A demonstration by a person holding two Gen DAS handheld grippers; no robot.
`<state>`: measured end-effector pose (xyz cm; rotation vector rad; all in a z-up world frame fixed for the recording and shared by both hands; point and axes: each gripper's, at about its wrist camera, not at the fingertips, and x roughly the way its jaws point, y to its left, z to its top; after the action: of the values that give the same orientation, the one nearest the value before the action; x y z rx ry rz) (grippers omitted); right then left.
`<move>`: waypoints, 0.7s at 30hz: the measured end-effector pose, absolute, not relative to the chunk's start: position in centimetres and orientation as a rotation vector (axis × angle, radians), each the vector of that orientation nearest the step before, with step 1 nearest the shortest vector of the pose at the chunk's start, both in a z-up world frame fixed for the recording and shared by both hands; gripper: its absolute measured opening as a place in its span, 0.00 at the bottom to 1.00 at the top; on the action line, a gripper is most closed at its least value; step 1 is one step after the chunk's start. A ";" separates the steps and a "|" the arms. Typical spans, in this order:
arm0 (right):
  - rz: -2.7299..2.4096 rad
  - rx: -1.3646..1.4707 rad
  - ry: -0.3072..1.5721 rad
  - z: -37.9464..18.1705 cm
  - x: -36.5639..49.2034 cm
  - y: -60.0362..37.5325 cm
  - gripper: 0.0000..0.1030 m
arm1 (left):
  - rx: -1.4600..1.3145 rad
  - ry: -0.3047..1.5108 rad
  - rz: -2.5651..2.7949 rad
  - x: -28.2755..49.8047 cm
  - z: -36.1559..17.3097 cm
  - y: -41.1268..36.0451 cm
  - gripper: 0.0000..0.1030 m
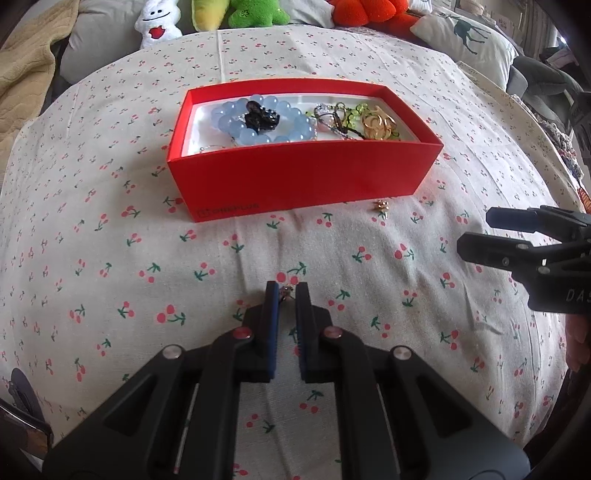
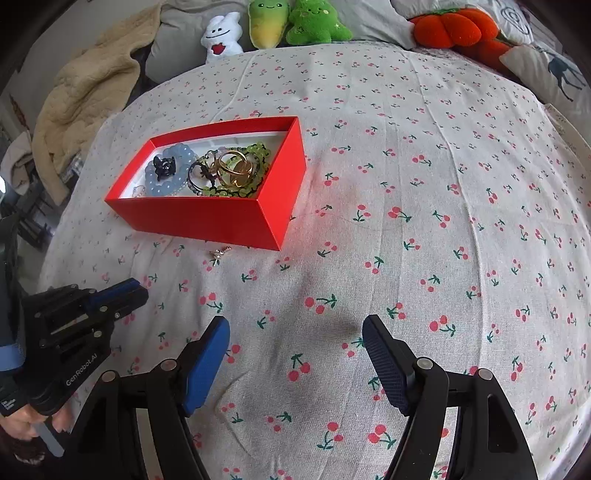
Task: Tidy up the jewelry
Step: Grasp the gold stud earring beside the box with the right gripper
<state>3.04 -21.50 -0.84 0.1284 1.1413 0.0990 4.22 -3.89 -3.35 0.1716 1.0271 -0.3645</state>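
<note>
Pickup step: left gripper [image 1: 283, 291] pinched on small trinket [image 1: 286, 291], near side of cloth [image 1: 110, 258]. Right gripper [image 2: 295, 332] spread wide, empty. Next prob: lift, carry to red box [image 1: 303, 177] far side, drop in w/ beads [image 1: 258, 122]. Second charm [image 1: 382, 206] loose by box front.

A home bedroom is indicated — a bed is covered by a cherry-print sheet [image 2: 406, 184], plush toys [image 2: 295, 26] and a deer-print pillow [image 1: 469, 40] are lined along its far edge, and a beige blanket [image 2: 85, 103] is heaped alongside.

Tiny trinket [image 1: 286, 291] (type unclear) between tongs
</note>
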 end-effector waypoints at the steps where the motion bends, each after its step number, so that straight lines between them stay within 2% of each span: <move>1: 0.099 0.130 1.141 -0.8 3.2 -21.3 0.73 | 0.165 1.028 -0.358 4.3 -3.2 -3.6 0.10; 18: 0.054 0.146 1.171 -2.8 7.2 -15.6 0.72 | 0.074 1.041 -0.313 4.8 -2.0 0.5 0.10; 21: 0.032 0.151 1.158 -2.8 7.8 -15.2 0.62 | 0.069 1.043 -0.318 4.8 -2.0 0.8 0.10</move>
<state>7.85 -15.16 -2.85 0.1505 1.1584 0.0321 4.84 0.76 -1.96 0.0689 1.0430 -0.3182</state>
